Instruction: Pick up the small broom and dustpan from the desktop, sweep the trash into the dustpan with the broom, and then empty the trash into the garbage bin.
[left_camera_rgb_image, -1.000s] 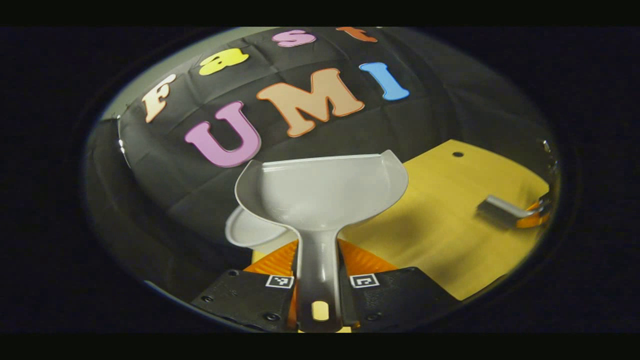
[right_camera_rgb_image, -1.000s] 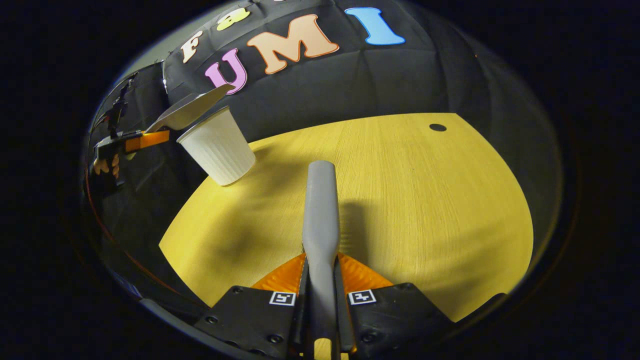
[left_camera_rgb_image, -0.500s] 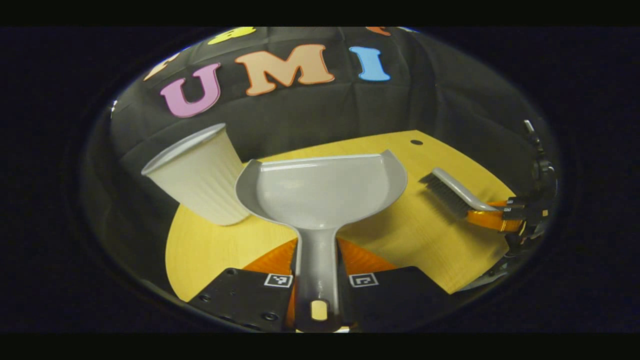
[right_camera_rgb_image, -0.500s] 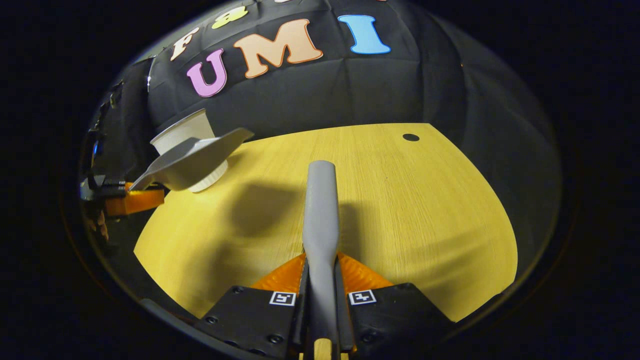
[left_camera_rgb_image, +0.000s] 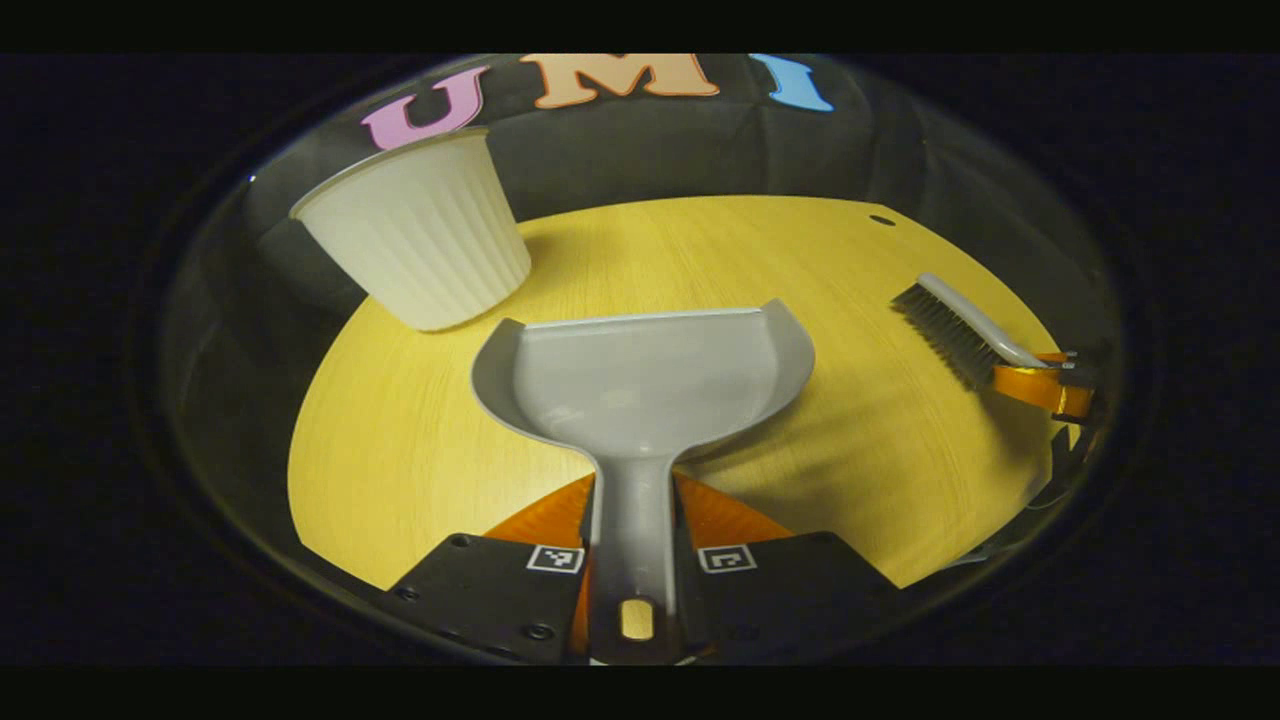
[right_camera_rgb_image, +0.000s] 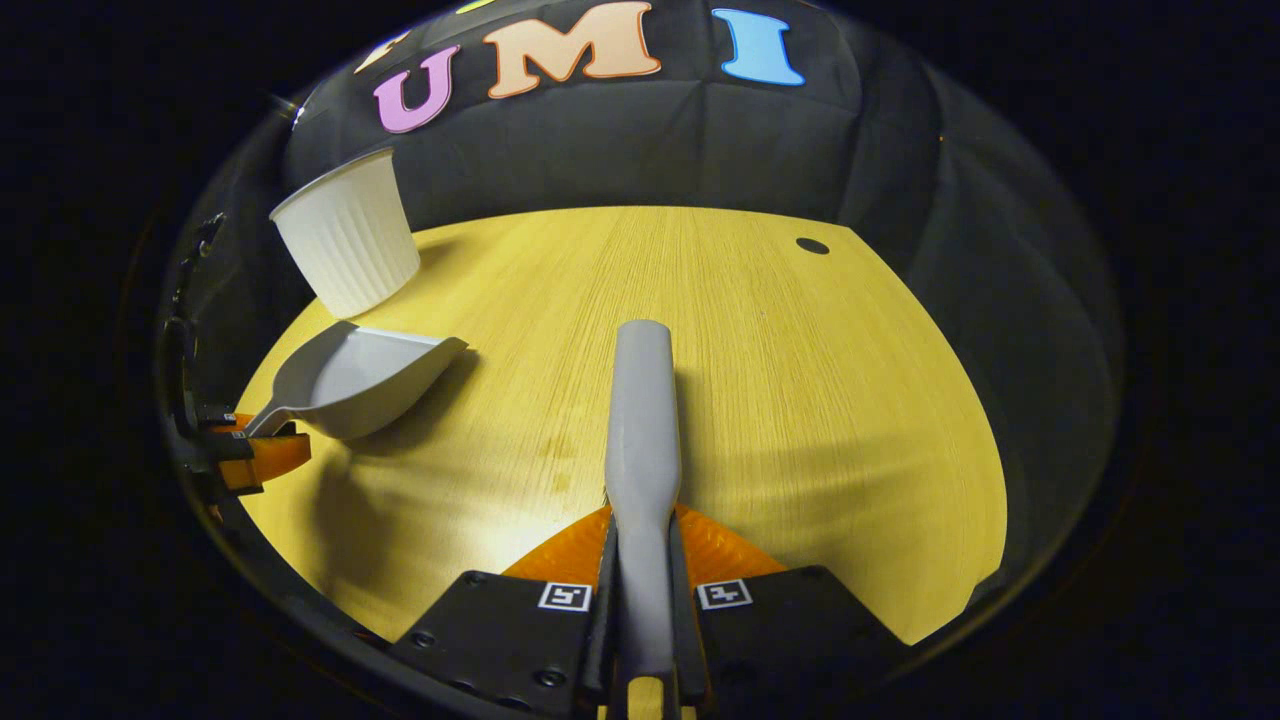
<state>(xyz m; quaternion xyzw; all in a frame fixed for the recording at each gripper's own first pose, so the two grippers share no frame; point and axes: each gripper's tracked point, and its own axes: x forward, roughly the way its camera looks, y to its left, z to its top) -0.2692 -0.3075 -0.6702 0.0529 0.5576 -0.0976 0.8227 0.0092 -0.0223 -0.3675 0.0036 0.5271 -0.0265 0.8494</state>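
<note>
Since a second ago the dustpan (left_camera_rgb_image: 650, 375) has come down from above the cup (left_camera_rgb_image: 415, 235) to low over the table (left_camera_rgb_image: 700, 250), at centre frame in the left gripper view. The left gripper (left_camera_rgb_image: 635, 560) pinches its handle; the right gripper (right_camera_rgb_image: 643, 590) pinches the broom (right_camera_rgb_image: 641, 420) handle. One cup, one dustpan, one broom. The left gripper view shows the broom's bristles (left_camera_rgb_image: 938, 332) at right; the right gripper view shows the pan side-on at left.
</note>
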